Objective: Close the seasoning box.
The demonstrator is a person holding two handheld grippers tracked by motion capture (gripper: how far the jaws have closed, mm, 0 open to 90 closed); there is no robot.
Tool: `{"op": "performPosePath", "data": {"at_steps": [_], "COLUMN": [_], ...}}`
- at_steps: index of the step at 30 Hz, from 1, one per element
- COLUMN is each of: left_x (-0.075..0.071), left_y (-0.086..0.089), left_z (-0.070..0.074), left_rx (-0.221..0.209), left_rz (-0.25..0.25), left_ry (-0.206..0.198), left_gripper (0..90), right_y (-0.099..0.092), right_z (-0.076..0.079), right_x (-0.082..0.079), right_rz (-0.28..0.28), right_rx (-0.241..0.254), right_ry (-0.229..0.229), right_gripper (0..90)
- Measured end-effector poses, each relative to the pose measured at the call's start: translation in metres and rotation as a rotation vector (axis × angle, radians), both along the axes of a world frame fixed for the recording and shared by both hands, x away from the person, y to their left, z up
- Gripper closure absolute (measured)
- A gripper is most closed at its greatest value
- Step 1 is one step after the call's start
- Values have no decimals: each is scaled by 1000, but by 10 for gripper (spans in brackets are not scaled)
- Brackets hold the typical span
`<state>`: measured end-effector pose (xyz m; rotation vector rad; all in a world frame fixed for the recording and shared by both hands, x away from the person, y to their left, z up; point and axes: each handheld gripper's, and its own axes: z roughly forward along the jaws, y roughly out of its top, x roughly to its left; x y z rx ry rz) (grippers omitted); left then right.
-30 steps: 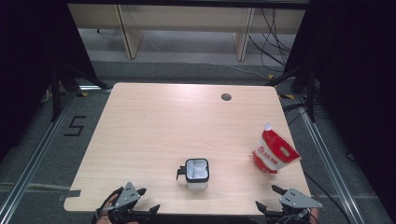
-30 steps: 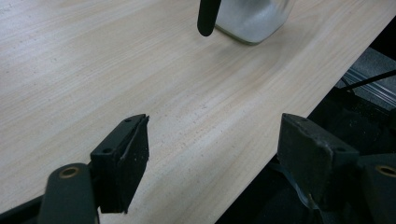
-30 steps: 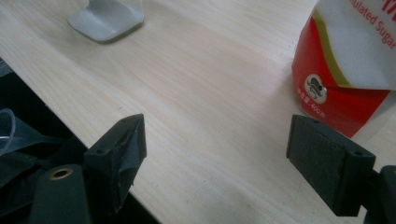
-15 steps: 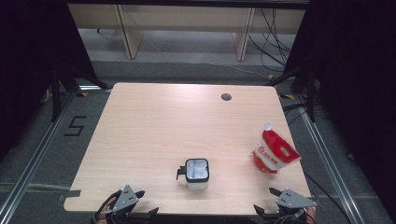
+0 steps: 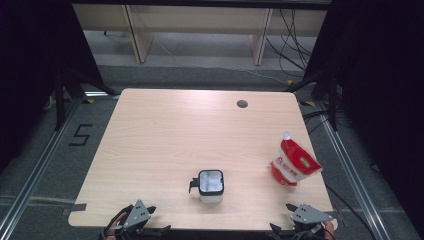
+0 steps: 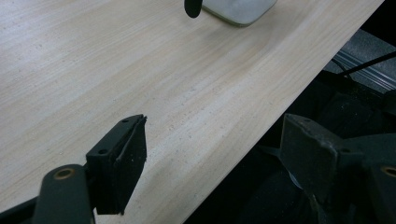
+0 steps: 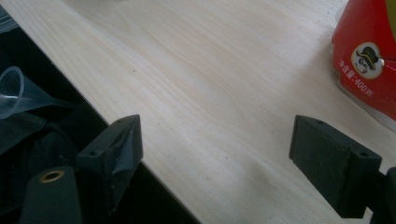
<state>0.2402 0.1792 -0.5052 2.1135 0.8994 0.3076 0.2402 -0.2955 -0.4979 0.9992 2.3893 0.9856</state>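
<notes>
Two tongs at the near table [image 5: 165, 135] edge, both spread wide with nothing between the jaws. Left gripper [image 6: 212, 158] hangs over the edge; one lidded white container [image 5: 210, 185] with a black handle sits ahead of it, to its right, apart. Right gripper [image 7: 215, 161] has one red pouch [image 5: 294, 165] just ahead, not touching. One clear funnel [image 7: 14, 93] lies below the edge, on that gripper view's left.

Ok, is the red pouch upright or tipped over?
Upright, leaning a little. In the high view the pouch stands on its base near the table's right edge, with its sealed top corner pointing up and away.
</notes>
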Motion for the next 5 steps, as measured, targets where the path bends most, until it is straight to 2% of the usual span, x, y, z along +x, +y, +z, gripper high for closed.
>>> {"op": "performPosePath", "data": {"at_steps": [1, 2, 5], "left_x": [0, 1, 1], "left_y": [0, 1, 1], "left_z": [0, 1, 1], "left_rx": [-1, 24, 20], "left_rz": [0, -20, -16], "left_ry": [1, -11, -9], "left_gripper": [226, 226, 224], "right_y": [0, 0, -1], "right_z": [0, 0, -1], "right_x": [0, 0, 0], "right_rz": [-3, 0, -4], "right_rx": [-1, -2, -6], "right_ry": [-1, -1, -1], "right_gripper": [181, 180, 179]}}
